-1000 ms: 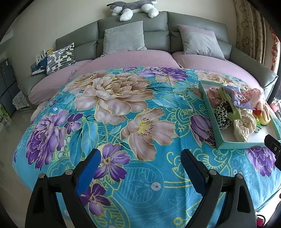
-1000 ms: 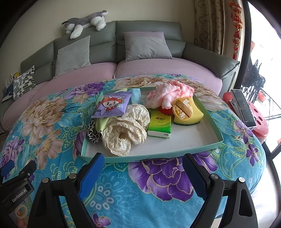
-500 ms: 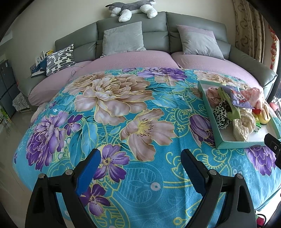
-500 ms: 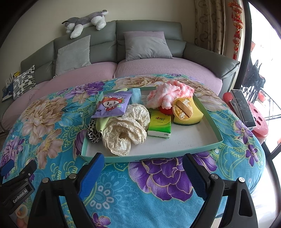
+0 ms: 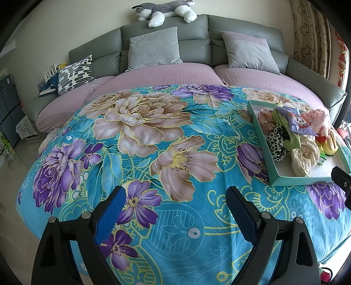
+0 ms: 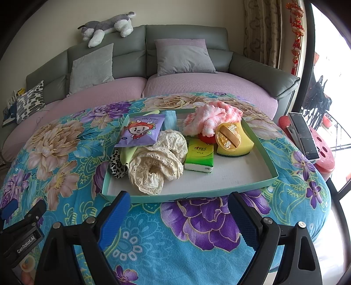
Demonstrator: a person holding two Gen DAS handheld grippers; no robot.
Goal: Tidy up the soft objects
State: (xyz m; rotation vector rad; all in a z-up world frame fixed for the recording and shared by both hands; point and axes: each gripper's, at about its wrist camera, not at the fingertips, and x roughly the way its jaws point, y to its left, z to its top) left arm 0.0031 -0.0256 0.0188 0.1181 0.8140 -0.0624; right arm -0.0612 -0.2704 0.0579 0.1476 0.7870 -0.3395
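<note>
A teal tray (image 6: 269,157) sits on the floral blanket (image 6: 65,153) and holds soft things: cream lace pieces (image 6: 153,168), a purple wipes pack (image 6: 140,129), a pink fluffy cloth (image 6: 210,118), a green tissue pack (image 6: 199,153), a yellow sponge (image 6: 234,140) and a leopard scrunchie (image 6: 116,166). My right gripper (image 6: 178,210) is open and empty just in front of the tray's near rim. My left gripper (image 5: 175,206) is open and empty over the blanket, left of the tray (image 5: 274,175).
A grey sofa (image 5: 197,43) with pink seat covers and cushions stands behind, with a plush husky (image 5: 164,11) on top. A red stool (image 6: 322,151) with a phone on it stands at the right. The left gripper's body (image 6: 19,232) shows at the lower left.
Both grippers have crept very slightly; the scene sits a little lower in the left wrist view. Nothing was grasped or moved.
</note>
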